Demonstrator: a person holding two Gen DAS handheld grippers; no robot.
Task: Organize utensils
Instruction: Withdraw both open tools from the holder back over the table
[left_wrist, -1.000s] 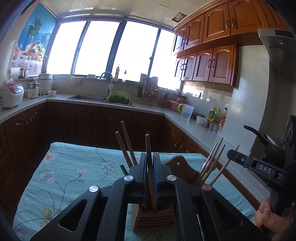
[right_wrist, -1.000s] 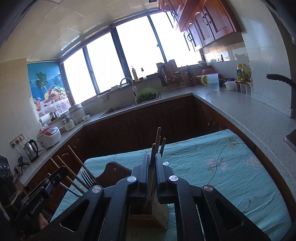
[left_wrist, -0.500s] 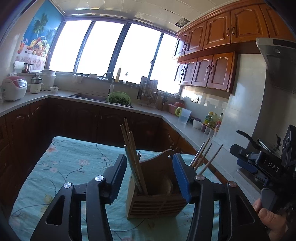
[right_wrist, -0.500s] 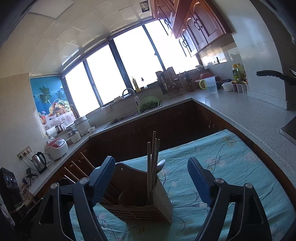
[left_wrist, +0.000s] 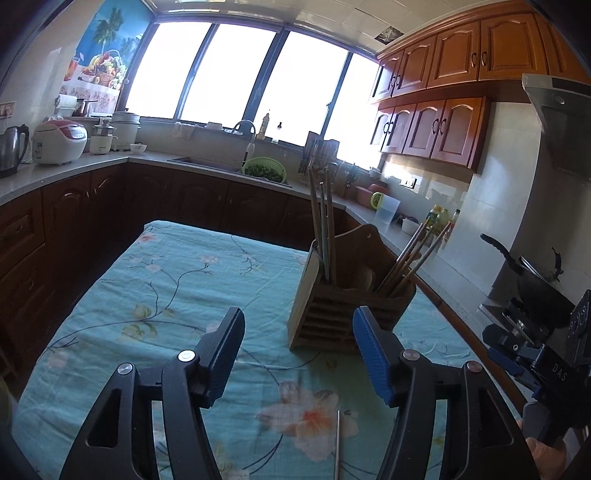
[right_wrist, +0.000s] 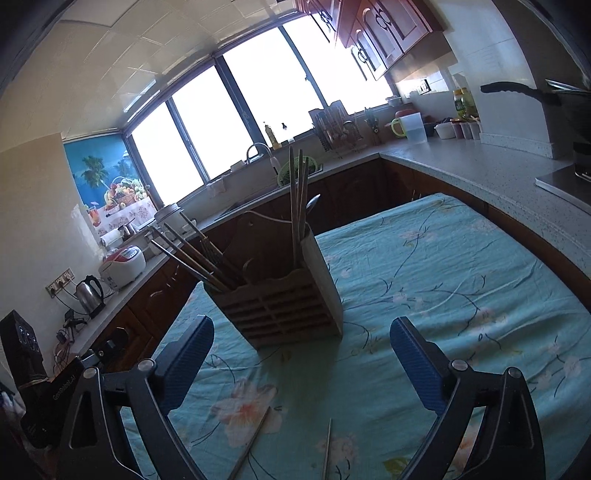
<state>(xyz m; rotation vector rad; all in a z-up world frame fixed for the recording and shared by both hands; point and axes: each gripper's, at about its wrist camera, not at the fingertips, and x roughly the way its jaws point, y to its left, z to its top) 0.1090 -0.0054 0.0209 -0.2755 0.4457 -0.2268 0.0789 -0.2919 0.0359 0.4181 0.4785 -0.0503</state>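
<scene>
Chopsticks (right_wrist: 297, 206) upright in holder (right_wrist: 280, 306)

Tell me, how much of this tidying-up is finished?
Mostly done: several chopsticks already stand in the wooden holder. Nothing is in hand; the left gripper and right gripper are opening, with nothing between them. Two loose chopsticks remain on the tablecloth.

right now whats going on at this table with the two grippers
A person is sorting utensils into a wooden holder on the flowered tablecloth, a gripper in each hand. The left gripper and right gripper have nothing between their jaws, which are opening. Chopsticks stand upright at one end of the holder, and more chopsticks lean out at the other end. Two loose chopsticks lie on the cloth near the right gripper, not yet picked up.
</scene>
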